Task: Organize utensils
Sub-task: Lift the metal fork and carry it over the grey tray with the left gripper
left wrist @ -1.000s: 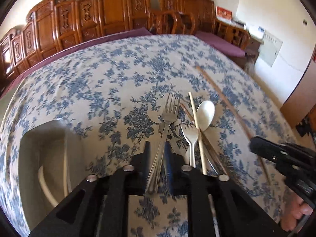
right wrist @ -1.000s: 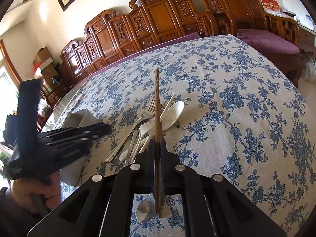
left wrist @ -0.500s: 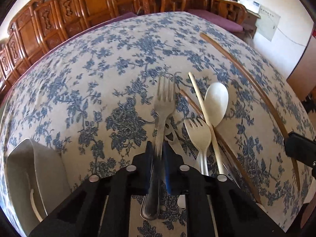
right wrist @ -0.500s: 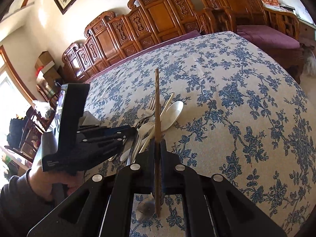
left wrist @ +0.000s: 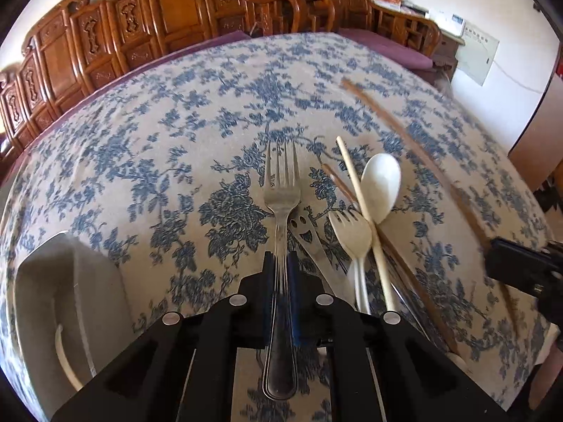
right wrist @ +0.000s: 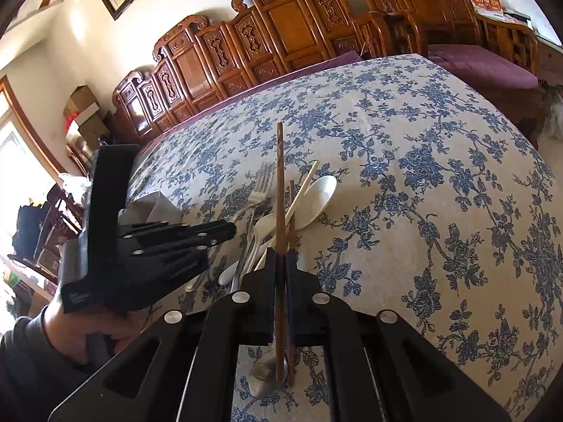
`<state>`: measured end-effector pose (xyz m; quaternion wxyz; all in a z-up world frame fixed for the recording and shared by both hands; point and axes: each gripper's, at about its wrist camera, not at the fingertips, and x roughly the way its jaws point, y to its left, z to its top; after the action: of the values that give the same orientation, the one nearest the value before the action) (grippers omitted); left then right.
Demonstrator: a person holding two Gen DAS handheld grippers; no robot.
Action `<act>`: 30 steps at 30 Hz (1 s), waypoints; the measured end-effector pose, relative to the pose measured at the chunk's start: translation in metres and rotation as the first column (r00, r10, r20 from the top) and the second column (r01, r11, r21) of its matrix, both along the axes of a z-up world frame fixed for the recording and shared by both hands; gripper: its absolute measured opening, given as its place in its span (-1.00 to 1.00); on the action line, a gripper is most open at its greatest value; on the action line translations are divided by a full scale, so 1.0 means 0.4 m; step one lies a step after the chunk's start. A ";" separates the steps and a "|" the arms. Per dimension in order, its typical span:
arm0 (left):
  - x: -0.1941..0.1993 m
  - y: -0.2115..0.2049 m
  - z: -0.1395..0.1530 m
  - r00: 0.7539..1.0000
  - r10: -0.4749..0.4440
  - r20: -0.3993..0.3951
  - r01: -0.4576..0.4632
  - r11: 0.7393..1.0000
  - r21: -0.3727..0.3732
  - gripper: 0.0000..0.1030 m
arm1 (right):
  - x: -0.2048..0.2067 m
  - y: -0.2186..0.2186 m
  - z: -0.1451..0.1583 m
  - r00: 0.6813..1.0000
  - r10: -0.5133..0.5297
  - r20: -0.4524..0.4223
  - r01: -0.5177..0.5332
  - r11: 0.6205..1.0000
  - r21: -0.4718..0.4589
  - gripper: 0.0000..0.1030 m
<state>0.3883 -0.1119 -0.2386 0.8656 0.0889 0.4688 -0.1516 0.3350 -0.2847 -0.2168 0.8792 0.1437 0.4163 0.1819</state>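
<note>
My left gripper (left wrist: 281, 263) is shut on a metal fork (left wrist: 282, 190), tines pointing away. Beside it on the tablecloth lie a white plastic fork (left wrist: 352, 234), a white spoon (left wrist: 380, 184), a pale chopstick (left wrist: 362, 211), a smiley-faced metal utensil (left wrist: 306, 235) and a brown chopstick (left wrist: 394, 249). My right gripper (right wrist: 280, 256) is shut on a brown chopstick (right wrist: 279, 183) held above the pile; it shows blurred in the left wrist view (left wrist: 422, 161). A metal spoon (right wrist: 264, 372) lies under the right gripper.
A grey utensil container (left wrist: 67, 288) with a white item inside stands at the left. Carved wooden chairs (right wrist: 281, 28) line the far side of the table. The table's right edge (left wrist: 520, 190) drops to the floor. The left gripper also shows in the right wrist view (right wrist: 225, 228).
My left gripper has pulled back and lifted slightly with the metal fork, so more table and the grey container show. My right gripper keeps its chopstick almost still.
</note>
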 end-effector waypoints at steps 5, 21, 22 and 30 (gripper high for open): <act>-0.040 0.031 0.054 0.999 0.010 0.039 -0.009 1.000 -0.023 -0.87 | 0.001 0.027 0.001 1.000 0.009 0.005 -0.009 1.000 -0.013 -0.87; -0.200 0.184 0.186 0.987 0.066 0.147 -0.058 0.997 -0.057 -0.87 | -0.004 0.130 0.004 0.998 0.064 0.022 -0.062 0.996 -0.069 -0.87; -0.205 0.194 0.190 0.986 0.070 0.152 -0.062 0.996 -0.057 -0.87 | -0.005 0.134 0.005 0.997 0.067 0.023 -0.065 0.995 -0.072 -0.87; -0.237 0.301 0.180 0.975 0.150 0.163 -0.139 0.987 -0.074 -0.87 | -0.008 0.149 0.004 0.996 0.085 0.026 -0.083 0.992 -0.091 -0.87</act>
<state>0.2935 0.0083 -0.1667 0.9132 0.0401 0.3944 -0.0945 0.3319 -0.2249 -0.2154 0.8824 0.0839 0.4165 0.2020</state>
